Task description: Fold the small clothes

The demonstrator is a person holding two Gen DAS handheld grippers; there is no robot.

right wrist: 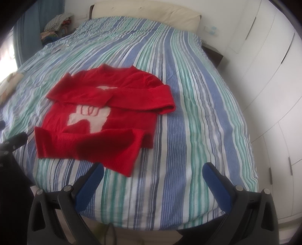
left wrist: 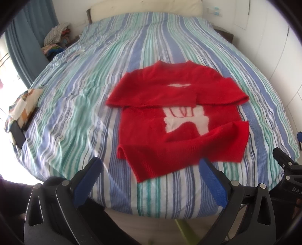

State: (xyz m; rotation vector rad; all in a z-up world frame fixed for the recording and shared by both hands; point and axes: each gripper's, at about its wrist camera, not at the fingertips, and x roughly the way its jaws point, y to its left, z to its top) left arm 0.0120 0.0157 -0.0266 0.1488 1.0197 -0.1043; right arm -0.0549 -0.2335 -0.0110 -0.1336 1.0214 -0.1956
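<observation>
A bed (left wrist: 169,37) under a blue, green and white striped cover (right wrist: 188,113) fills both views, with a cream headboard (right wrist: 143,13) at 12 o'clock and white wardrobe doors (right wrist: 273,75) along the 3 o'clock side. A blue curtain (left wrist: 28,37) hangs at 10 o'clock, with a heap of mixed clothes (left wrist: 56,35) beside it.

The red sweater (left wrist: 179,113) lies flat near the foot of the bed: dead centre in the left wrist view, toward 9 o'clock in the right wrist view. Both sleeves already cross the chest, hiding part of the white knitted motif (left wrist: 188,120). The hem (right wrist: 85,148) is turned partly upward, unevenly, with one corner trailing toward 6 o'clock.

The left claw (left wrist: 151,169) hangs just short of that hem, its fingers spread wide and holding nothing. The right claw (right wrist: 152,173) is equally wide open and empty, over bare cover at the sweater's 5 o'clock.

By my reading the sleeve folds are done and the bottom-to-top fold is in hand. The next move probably calls for each claw to pinch one hem corner, lift both together, and carry them toward the collar (left wrist: 173,63) at 12 o'clock, keeping the edge straight so the sleeves are not dragged out.

A patterned cloth (left wrist: 24,105) lies at 9 o'clock on the bed edge.
</observation>
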